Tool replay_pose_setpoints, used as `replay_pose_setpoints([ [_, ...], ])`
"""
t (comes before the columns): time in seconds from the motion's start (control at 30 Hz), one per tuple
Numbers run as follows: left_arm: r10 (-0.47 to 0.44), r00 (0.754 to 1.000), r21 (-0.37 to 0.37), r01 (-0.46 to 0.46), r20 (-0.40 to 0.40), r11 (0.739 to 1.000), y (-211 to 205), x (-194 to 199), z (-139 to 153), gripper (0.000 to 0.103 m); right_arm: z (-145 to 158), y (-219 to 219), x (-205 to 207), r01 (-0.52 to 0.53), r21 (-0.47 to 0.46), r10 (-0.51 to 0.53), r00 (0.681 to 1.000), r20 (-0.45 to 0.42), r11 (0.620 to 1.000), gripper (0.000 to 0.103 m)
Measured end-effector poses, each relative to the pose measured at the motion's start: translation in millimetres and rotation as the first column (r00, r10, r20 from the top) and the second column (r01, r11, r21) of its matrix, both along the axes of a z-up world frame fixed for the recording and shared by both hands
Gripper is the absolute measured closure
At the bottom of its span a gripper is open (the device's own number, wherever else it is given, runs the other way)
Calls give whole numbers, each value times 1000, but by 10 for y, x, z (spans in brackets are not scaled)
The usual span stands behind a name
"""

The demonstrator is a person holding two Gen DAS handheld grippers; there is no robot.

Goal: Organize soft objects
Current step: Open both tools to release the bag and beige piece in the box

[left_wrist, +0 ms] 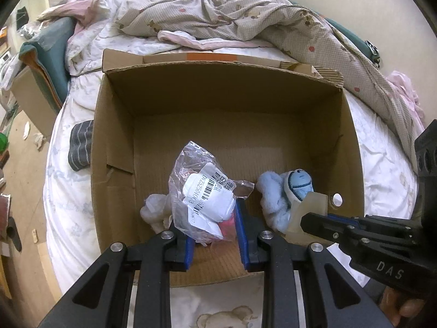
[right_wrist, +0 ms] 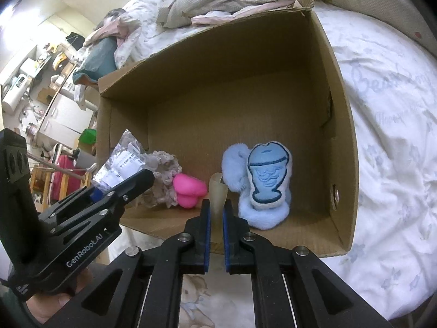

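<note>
An open cardboard box [left_wrist: 114, 142] [right_wrist: 338, 125] lies on the bed. My left gripper [left_wrist: 215, 218] is shut on a clear plastic bag [left_wrist: 207, 188] with a white barcode label, held over the box's near edge; the bag also shows in the right wrist view [right_wrist: 123, 161]. My right gripper [right_wrist: 217, 205] is shut on a translucent cream soft piece [right_wrist: 218, 191] [left_wrist: 308, 210] just inside the box. A light blue plush toy [right_wrist: 262, 183] [left_wrist: 278, 196] stands in the box beside it. A pink soft toy [right_wrist: 188, 188] and a pale lacy scrunchie [right_wrist: 164, 175] [left_wrist: 155, 210] lie in the box.
The bed has a white sheet [right_wrist: 387, 142] and rumpled quilts [left_wrist: 232, 19] behind the box. A grey striped cloth [left_wrist: 80, 145] lies left of the box. A teal pillow [left_wrist: 52, 54] sits at the bed's left. Cluttered furniture [right_wrist: 41, 82] stands beyond.
</note>
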State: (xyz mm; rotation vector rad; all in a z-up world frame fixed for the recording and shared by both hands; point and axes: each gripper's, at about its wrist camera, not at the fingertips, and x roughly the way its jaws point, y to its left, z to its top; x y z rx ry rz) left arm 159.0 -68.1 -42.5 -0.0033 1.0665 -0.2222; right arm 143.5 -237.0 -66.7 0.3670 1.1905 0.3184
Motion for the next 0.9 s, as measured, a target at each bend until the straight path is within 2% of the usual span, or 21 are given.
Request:
replay_pose_setpoints([
  [0.33,1,1000,10,-1,4,1000,-23,-11,26,79,21,-16,-7,6,2,-6,1000,11,1000,94],
  [0.4,-1,1000,11,1,9,1000,-21,-27,46,73,28,-20,-4,9,7,-9,1000,14,1000,93],
  [0.47,10,1000,11,-10,24,1000,-2,-49,84,62,31,-28,2,14,10,-14,1000,15,1000,90],
  [0.53,21,999,10,-22,40,1000,30,-66,128,60,42,-49,-12,21,16,-21,1000,17,1000,90],
  [0.73,63,997,-14,-63,37,998,148,-91,225,58,117,-87,-32,36,42,-37,998,46,998,79],
  [0.77,65,997,-20,-64,34,998,162,-97,236,58,138,-98,-38,41,46,-44,998,53,998,73],
  [0.83,78,996,-12,-78,46,997,193,-122,274,58,187,-152,-59,62,49,-65,995,70,997,50],
  [0.87,92,994,-3,-92,62,996,214,-141,304,58,220,-170,-69,74,51,-78,993,84,996,35],
  [0.9,101,992,-4,-101,72,995,238,-154,331,58,265,-197,-89,89,55,-95,990,105,995,34],
])
